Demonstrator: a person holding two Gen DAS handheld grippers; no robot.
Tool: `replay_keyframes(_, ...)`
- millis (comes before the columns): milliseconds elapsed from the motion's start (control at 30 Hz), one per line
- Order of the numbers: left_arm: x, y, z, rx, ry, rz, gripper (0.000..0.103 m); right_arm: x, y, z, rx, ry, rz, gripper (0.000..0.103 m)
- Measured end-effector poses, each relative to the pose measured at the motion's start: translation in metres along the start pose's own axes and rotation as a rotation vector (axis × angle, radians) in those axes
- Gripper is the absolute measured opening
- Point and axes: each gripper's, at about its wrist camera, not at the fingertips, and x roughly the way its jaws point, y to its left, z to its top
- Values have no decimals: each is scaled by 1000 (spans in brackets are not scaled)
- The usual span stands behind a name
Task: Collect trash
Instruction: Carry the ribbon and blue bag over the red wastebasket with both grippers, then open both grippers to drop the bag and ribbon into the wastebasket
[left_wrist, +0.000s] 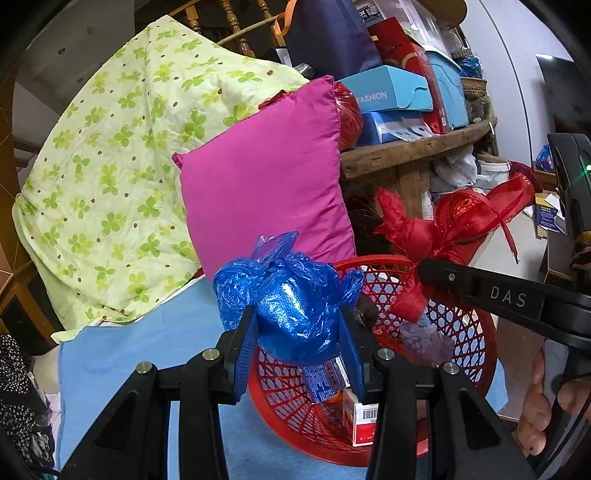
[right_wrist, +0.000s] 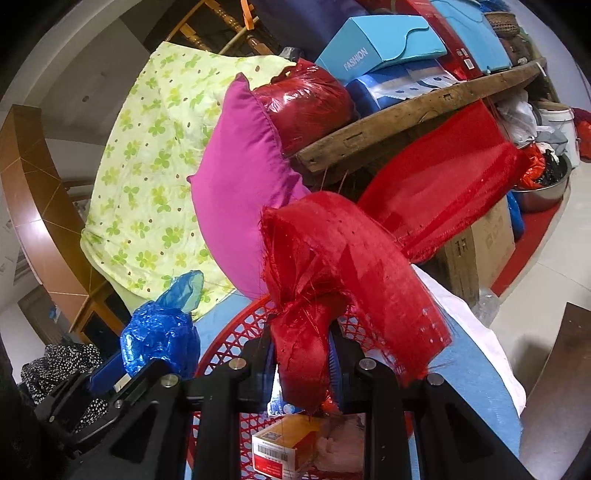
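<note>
Nearest in the left wrist view, the left gripper (left_wrist: 299, 343) is partly closed, its blue pads (left_wrist: 245, 350) pinching a crumpled blue bag (left_wrist: 291, 306) from both sides. It hangs over the near left rim of the red basket (left_wrist: 476, 332), presumably so that a release drops it inside. Down in the basket lie a barcoded carton (left_wrist: 364, 421) and a printed packet (left_wrist: 325, 376) (already collected, it seems). To the right, the right gripper's black finger reaches in with a red ribbon (left_wrist: 443, 229) above the far side of the basket. A pink cushion (left_wrist: 266, 184) leans behind.

In the right wrist view, the right gripper (right_wrist: 301, 363) is nearly fully closed on the ribbon (right_wrist: 332, 258), whose loose loops spill up and right. It sits over the basket (right_wrist: 229, 339), with the carton (right_wrist: 284, 450) directly below. The bag (right_wrist: 159, 336) shows at the left, gripped just beside the rim.
</note>
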Motion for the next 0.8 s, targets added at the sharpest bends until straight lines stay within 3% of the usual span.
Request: replay_keyframes(800,21,-1,-13,-40,49,-73,45,12,-3,5,7,24,-17,27)
